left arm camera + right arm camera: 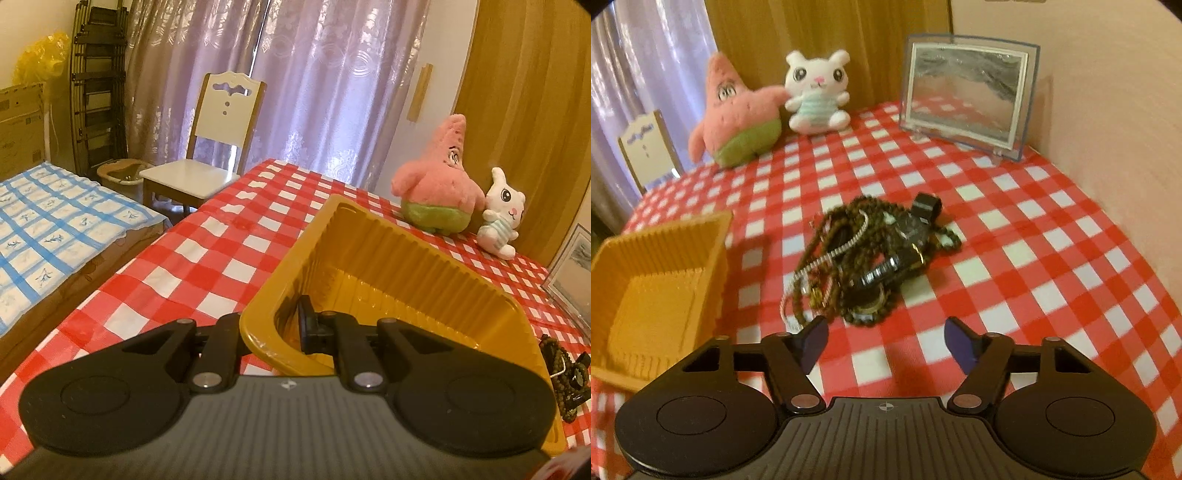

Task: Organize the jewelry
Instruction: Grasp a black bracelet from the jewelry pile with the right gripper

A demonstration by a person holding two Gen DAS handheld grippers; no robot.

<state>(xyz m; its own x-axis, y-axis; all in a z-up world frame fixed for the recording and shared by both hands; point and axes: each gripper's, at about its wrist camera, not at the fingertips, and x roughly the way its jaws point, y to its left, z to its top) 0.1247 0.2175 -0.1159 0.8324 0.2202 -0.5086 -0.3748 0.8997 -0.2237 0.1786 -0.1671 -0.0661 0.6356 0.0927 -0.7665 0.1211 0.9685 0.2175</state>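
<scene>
Your left tool (pixel 273 328) is clenched on the near wall of the yellow tray (pixel 436 258): one finger is inside the tray and the other is outside, with the rim pinched between them. The tray is ribbed on its inner walls, and I see nothing lying in it. It is tilted in the left wrist view, with the far corner higher than the held side.

Your right tool (pixel 884 341) is released. Its two fingers stand apart, and only the red and white checked tabletop (pixel 1034 229) shows between them. They touch nothing.

The jewelry pile (pixel 871 254) lies on the tabletop just beyond the right tool's fingertips. It is a tangle of dark bead strings, a silver chain (pixel 827 258) and a dark watch (pixel 912 236); the picture is too blurred for me to separate the pieces further. In the right wrist view the tray is to the left of the pile, near it but not touching.

At the far side of the tabletop stand a pink star plush toy (pixel 738 118) and a white bunny plush toy (pixel 816 92), touching each other, and a framed sand picture (pixel 967 92) to their right. Beyond the tabletop a white chair (pixel 214 147) stands before the curtains (pixel 295 74).
</scene>
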